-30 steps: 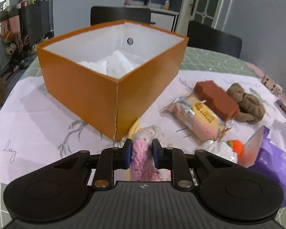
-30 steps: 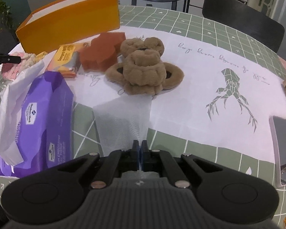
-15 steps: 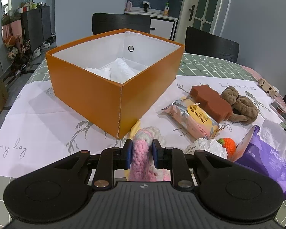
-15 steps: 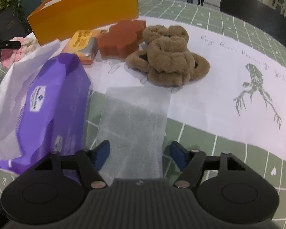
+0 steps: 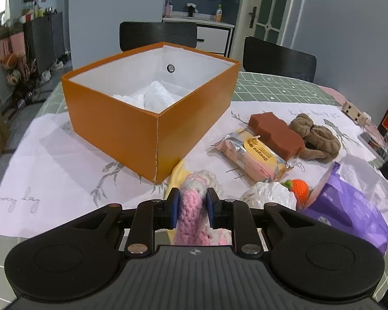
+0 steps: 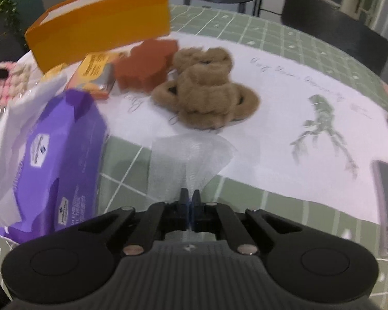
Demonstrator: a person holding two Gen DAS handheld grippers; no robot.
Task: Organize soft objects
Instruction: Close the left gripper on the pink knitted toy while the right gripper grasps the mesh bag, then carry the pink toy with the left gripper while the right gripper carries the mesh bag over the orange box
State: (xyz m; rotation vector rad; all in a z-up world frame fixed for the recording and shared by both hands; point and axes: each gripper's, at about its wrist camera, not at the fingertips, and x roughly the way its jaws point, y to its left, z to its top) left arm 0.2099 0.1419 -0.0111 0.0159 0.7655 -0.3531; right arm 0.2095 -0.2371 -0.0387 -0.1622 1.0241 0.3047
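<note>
**Two grips made, box waiting**

Left tongs point(image 5: 190, 210) clamped on the pink-and-white crocheted piece point(image 5: 191, 206), blue pads pressing its pink stem from both sides, just in front of the near corner of the orange box point(image 5: 152, 118). Box open, sitting toward the far left of the tabletop point(image 5: 38, 155), white fabric point(image 5: 152, 97) already bunched inside.

Right tongs point(image 6: 189, 201) pinched together on the near edge of a thin white tissue sheet point(image 6: 191, 152), draped over the tabletop's near edge, beside the purple tissue pack point(image 6: 51, 139) and in front of the brown plush point(image 6: 207, 95).

Judged best for the crochet: up well clear of the box rim, over the middle, down low, then release, since a soft dangling tail may catch on the near wall. For the tissue: slow and steady, because one pinched corner tears or slips easily.

Waiting between box and pack: snack packet point(image 5: 253, 155), brown sponge point(image 5: 274, 131), orange knitted ball point(image 5: 298, 188).
</note>
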